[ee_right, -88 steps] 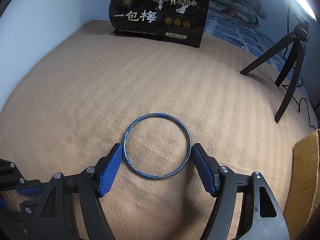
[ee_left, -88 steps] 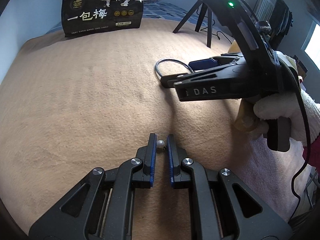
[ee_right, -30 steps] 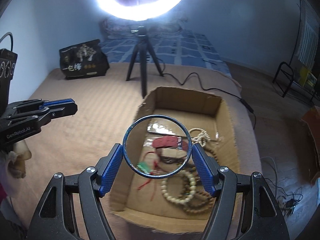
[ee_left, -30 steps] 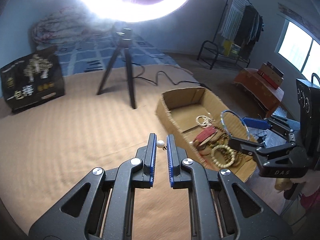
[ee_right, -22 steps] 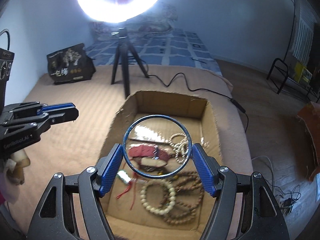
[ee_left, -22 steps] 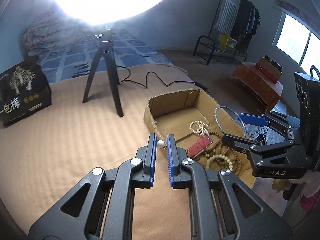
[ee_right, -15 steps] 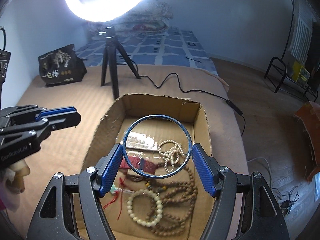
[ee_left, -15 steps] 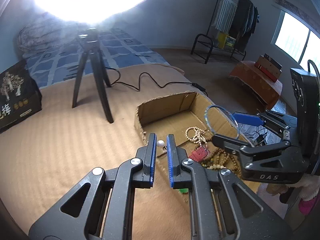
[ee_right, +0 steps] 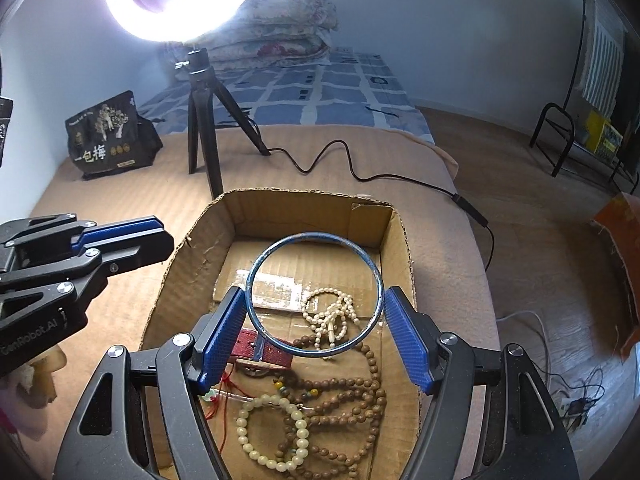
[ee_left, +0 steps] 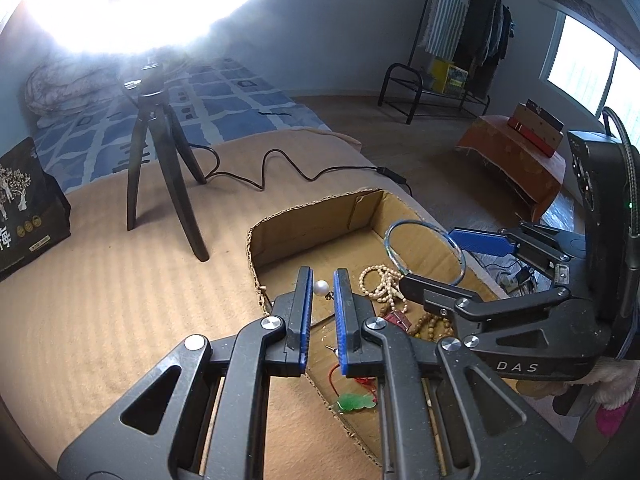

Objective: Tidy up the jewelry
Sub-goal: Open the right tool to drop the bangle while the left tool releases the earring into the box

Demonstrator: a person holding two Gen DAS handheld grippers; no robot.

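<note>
Right hand-held gripper (ee_right: 314, 318) around bangle (ee_right: 314, 295) (over box (ee_right: 280, 210))

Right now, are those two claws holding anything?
Yes. The left gripper pinches a pearl earring by its bead; the right gripper clamps a blue bangle across its rim.

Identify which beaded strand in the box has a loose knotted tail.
The small white pearl strand near the box centre; the cream bracelet and brown beads form plain loops.

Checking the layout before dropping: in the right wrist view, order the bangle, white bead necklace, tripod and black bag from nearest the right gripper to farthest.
1. Bangle, between the right gripper's fingers.
2. White bead necklace, in the box below.
3. Tripod, beyond the box.
4. Black bag, far left; barely farther than the tripod.
</note>
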